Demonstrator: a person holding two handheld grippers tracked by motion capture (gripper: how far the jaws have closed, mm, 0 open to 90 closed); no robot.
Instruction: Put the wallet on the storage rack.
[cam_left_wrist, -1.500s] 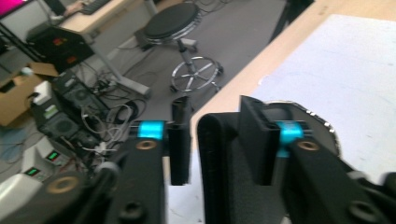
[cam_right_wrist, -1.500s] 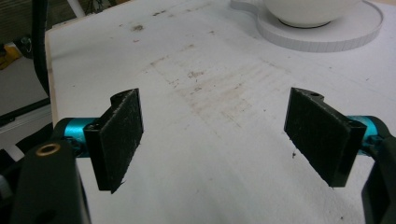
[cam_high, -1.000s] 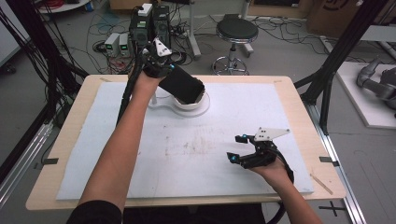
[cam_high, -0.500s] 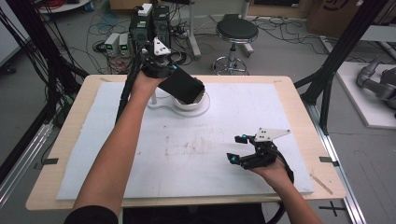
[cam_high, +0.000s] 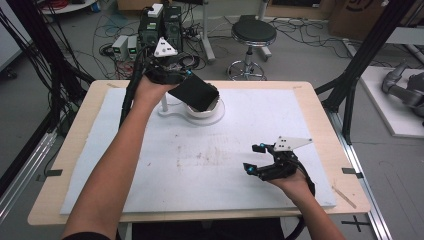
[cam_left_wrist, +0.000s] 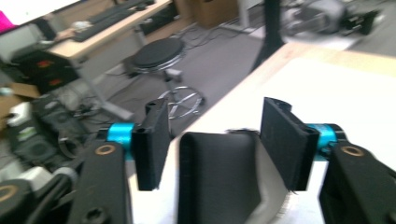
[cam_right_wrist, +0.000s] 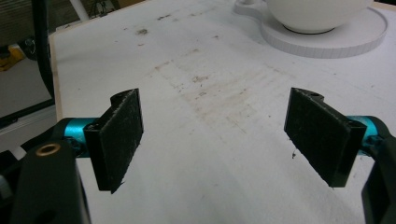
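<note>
A black container (cam_high: 194, 93) leans tilted over a white bowl (cam_high: 216, 104) at the back of the table, its mouth towards the bowl. The bowl stands on a flat white round base (cam_high: 175, 111). My left gripper (cam_high: 183, 81) is at the container's upper end. In the left gripper view the jaws of this gripper (cam_left_wrist: 215, 140) stand on either side of the container (cam_left_wrist: 218, 182), with a thin gap on each side. My right gripper (cam_high: 251, 158) hovers open over the white mat (cam_high: 200, 165) at the front right, and nothing lies between the jaws of that gripper (cam_right_wrist: 212, 135). Ahead of it are the bowl (cam_right_wrist: 317, 11) and the base (cam_right_wrist: 327, 42).
The mat covers most of the wooden table (cam_high: 320, 107) and has faint brown stains in the middle. Beyond the far edge are a black stool (cam_high: 254, 32), electronics boxes (cam_high: 150, 25) and cables on the floor. Black frame posts (cam_high: 350, 85) rise at the right.
My left gripper has shifted a little to the left, while the black container stays over the bowl. The right gripper has not moved.
</note>
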